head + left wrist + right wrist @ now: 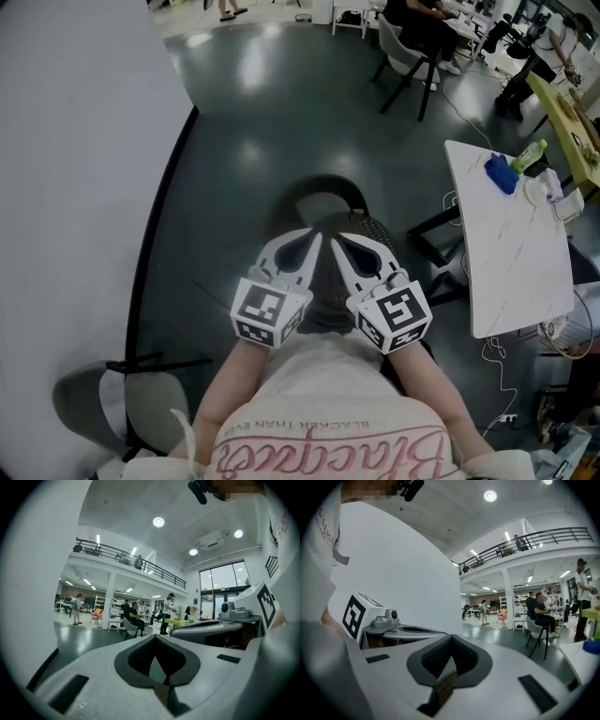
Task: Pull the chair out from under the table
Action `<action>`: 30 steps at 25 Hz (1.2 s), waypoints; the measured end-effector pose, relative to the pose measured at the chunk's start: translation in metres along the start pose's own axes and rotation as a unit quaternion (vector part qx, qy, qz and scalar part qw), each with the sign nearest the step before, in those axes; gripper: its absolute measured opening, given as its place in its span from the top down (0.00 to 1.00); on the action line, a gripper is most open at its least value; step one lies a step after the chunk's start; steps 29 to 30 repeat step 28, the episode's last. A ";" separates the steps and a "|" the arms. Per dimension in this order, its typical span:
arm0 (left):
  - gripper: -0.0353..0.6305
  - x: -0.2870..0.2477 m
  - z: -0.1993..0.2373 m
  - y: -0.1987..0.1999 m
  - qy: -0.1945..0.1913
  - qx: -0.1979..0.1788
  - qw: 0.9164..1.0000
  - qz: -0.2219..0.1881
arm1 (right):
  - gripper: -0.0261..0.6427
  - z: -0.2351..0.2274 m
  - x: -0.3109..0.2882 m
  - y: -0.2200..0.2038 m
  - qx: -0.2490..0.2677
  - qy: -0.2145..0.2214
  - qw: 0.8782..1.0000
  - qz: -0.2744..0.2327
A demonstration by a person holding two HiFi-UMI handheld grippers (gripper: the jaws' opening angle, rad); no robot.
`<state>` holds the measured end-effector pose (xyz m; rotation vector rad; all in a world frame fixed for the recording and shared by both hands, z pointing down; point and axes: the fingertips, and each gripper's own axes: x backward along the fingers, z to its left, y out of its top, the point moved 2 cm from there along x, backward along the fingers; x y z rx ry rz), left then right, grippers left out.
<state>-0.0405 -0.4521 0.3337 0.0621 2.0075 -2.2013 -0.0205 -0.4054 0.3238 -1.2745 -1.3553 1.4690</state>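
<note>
A dark mesh chair [323,199] with a curved back stands on the grey floor just in front of me, apart from the white table [511,262] at the right. I hold both grippers side by side near my chest, above the chair's seat. My left gripper [316,235] is shut with nothing in it; in the left gripper view its tips [154,637] meet against the open hall. My right gripper [336,240] is shut and empty too, its tips [450,637] closed. Neither touches the chair.
A white wall [75,187] runs along the left. A grey chair [122,403] stands at the lower left. On the table lie a blue object [502,173] and a green bottle [530,155]. Cables [497,375] trail beside the table. People sit at far desks [422,28].
</note>
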 end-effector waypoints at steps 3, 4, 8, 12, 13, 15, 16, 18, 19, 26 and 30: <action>0.94 -0.003 -0.005 0.002 -0.006 -0.003 1.000 0.000 | 0.96 -0.001 0.001 0.003 0.004 0.003 1.000 -0.002; 0.94 -0.004 -0.006 0.003 -0.007 -0.004 1.000 0.000 | 0.96 -0.002 0.001 0.003 0.005 0.003 1.000 -0.002; 0.94 -0.005 -0.007 0.003 -0.005 -0.005 1.000 -0.005 | 0.96 -0.004 0.001 0.002 0.006 0.005 1.000 -0.003; 0.94 -0.002 -0.004 0.005 -0.001 -0.005 1.000 -0.010 | 0.96 -0.003 0.000 0.001 0.008 0.007 1.000 -0.002; 0.94 -0.001 -0.004 0.005 0.000 -0.005 1.000 -0.010 | 0.96 -0.002 -0.001 0.001 0.008 0.008 1.000 -0.001; 0.94 -0.001 -0.004 0.007 -0.001 -0.007 1.000 -0.012 | 0.96 -0.002 -0.001 0.002 0.008 0.009 1.000 -0.002; 0.94 -0.001 -0.004 0.007 -0.002 -0.008 1.000 -0.013 | 0.96 -0.003 -0.001 0.002 0.008 0.009 1.000 -0.004; 0.94 -0.001 -0.005 0.007 -0.005 -0.008 1.000 -0.018 | 0.96 -0.004 -0.002 0.002 0.010 0.009 1.000 -0.006; 0.94 -0.001 -0.006 0.007 -0.006 -0.008 1.000 -0.019 | 0.96 -0.004 -0.002 0.002 0.013 0.009 1.000 -0.008; 0.94 -0.001 0.001 0.011 -0.006 -0.006 1.000 -0.022 | 0.96 -0.001 -0.010 0.005 0.018 0.017 1.000 -0.006; 0.94 -0.002 0.003 0.012 -0.005 -0.007 1.000 -0.021 | 0.96 -0.001 -0.012 0.005 0.018 0.019 1.000 -0.006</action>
